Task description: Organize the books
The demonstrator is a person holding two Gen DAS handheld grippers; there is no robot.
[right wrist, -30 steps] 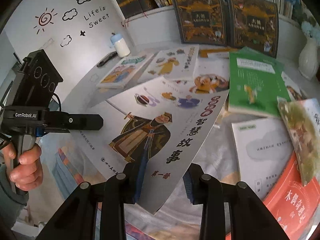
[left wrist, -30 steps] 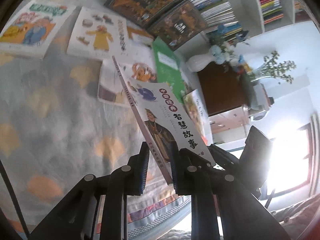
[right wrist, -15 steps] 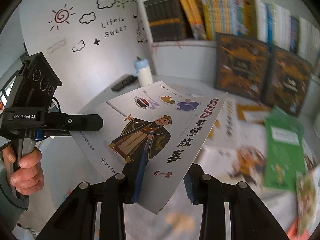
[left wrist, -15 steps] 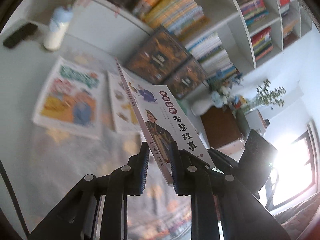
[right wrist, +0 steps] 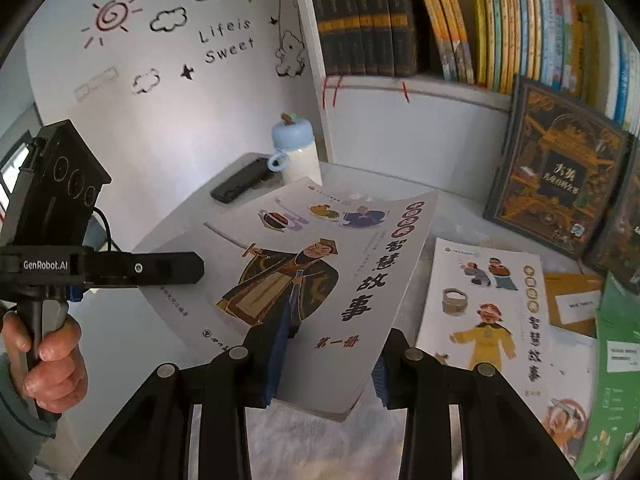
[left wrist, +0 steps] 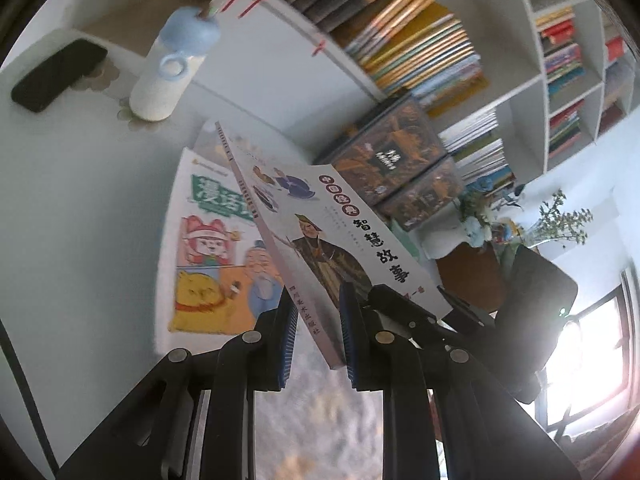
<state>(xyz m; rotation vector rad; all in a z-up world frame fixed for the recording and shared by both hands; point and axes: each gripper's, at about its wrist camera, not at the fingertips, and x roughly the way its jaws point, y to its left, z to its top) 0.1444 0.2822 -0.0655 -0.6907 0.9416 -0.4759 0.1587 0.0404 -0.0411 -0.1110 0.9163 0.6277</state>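
Observation:
A thin white storybook (right wrist: 304, 272) with a robed swordsman on its cover hangs tilted above the table, held by both grippers. My left gripper (left wrist: 318, 328) is shut on the storybook (left wrist: 320, 220) at its spine edge, near the bottom corner. In the right wrist view the left gripper (right wrist: 192, 268) reaches in from the left, a hand around its handle. My right gripper (right wrist: 328, 364) is shut on the book's lower edge, one pad across the cover and the other behind it. A cartoon-cover book (left wrist: 212, 248) lies flat on the table under the held one.
A blue-capped white bottle (right wrist: 296, 148) and a black phone (right wrist: 240, 180) sit in the table's far left corner. Shelved book rows (right wrist: 440, 24) stand behind, two dark ornate books (right wrist: 556, 168) leaning below them. A matching storybook (right wrist: 488, 320) and a green book (right wrist: 616, 380) lie to the right.
Both grippers carried the storybook leftward across the table, away from the scattered books and toward the corner with the bottle. Both grips on the book look unchanged.

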